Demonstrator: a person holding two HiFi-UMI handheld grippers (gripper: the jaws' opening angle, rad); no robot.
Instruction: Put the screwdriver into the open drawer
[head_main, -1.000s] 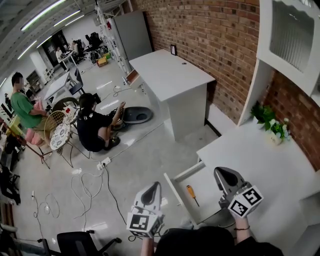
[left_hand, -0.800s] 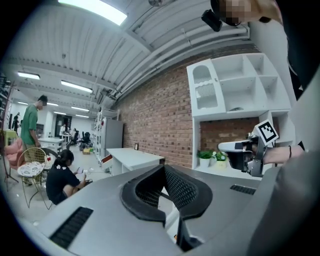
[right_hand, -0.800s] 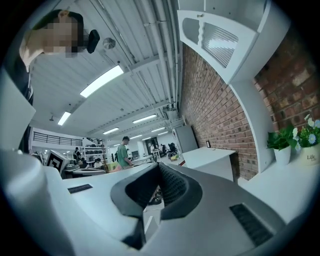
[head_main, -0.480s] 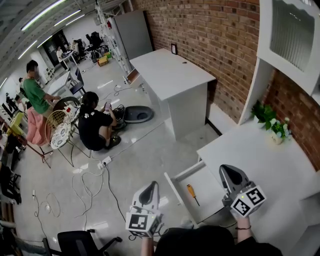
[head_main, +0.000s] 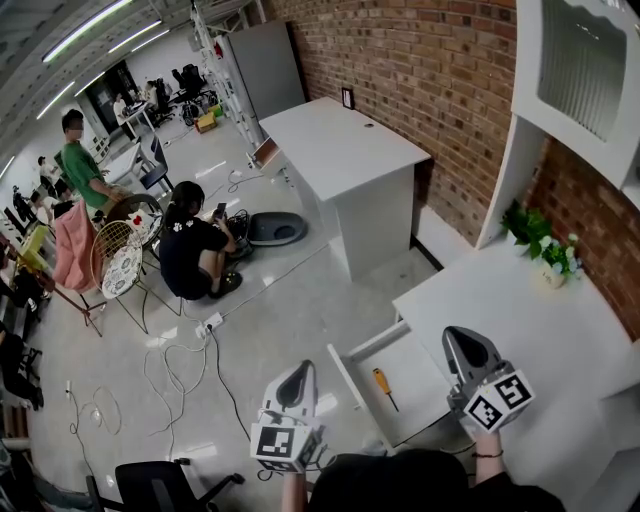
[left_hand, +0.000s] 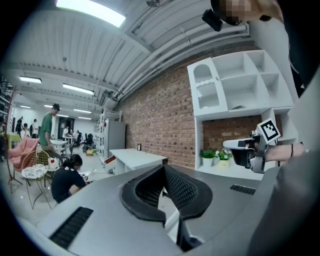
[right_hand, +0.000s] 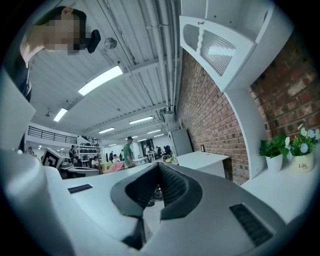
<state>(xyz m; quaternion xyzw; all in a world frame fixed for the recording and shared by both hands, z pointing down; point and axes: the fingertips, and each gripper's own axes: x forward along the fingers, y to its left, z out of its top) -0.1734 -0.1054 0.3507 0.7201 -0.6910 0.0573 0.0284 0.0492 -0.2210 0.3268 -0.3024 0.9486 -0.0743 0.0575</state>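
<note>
An orange-handled screwdriver (head_main: 383, 386) lies inside the open white drawer (head_main: 352, 352), which is pulled out from the white desk (head_main: 530, 320). My left gripper (head_main: 303, 371) hovers left of the drawer above the floor, jaws shut and empty (left_hand: 164, 170). My right gripper (head_main: 458, 336) hovers right of the drawer over the desk's front edge, shut with nothing in it (right_hand: 159, 167). The left gripper view also shows the right gripper (left_hand: 241, 146) from the side. Neither gripper touches the screwdriver.
Small potted plants (head_main: 541, 255) stand at the back of the desk under a white shelf unit (head_main: 575, 70). A second white desk (head_main: 340, 148) stands by the brick wall. A person (head_main: 190, 255) crouches on the floor; cables (head_main: 180, 372) and a black chair (head_main: 160, 484) lie nearby.
My right gripper has drifted a little to the right, over the desk edge. The left gripper and the screwdriver have stayed put. People in the background have walked about.
</note>
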